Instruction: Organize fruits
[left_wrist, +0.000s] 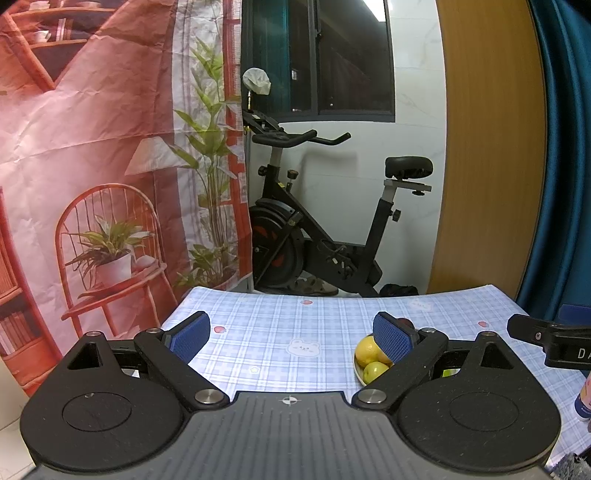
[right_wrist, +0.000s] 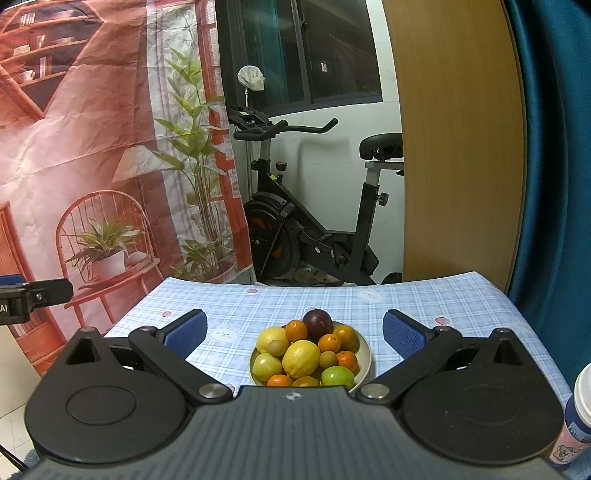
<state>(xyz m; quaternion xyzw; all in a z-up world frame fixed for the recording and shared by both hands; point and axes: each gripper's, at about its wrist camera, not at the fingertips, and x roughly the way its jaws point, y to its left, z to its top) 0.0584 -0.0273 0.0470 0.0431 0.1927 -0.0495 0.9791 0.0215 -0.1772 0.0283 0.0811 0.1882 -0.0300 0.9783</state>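
Observation:
A pale plate (right_wrist: 365, 354) piled with fruit sits on the blue checked tablecloth (right_wrist: 332, 299): yellow lemons (right_wrist: 301, 358), several oranges (right_wrist: 296, 330), a dark purple fruit (right_wrist: 317, 322), green fruits (right_wrist: 337, 376) and small brown ones. My right gripper (right_wrist: 293, 338) is open, above and just behind the plate, with the pile between its fingers. My left gripper (left_wrist: 291, 338) is open and empty over bare cloth, left of the plate (left_wrist: 357, 369), whose lemons (left_wrist: 369, 349) peek from behind its right finger (left_wrist: 391, 341). The other gripper's tip (left_wrist: 532, 334) shows at far right.
A cup with a white lid (right_wrist: 581, 406) stands at the table's right front edge. Beyond the table's far edge are an exercise bike (right_wrist: 314, 236), a printed backdrop (right_wrist: 92, 147), a wooden panel (right_wrist: 458, 147) and a blue curtain (right_wrist: 554, 147).

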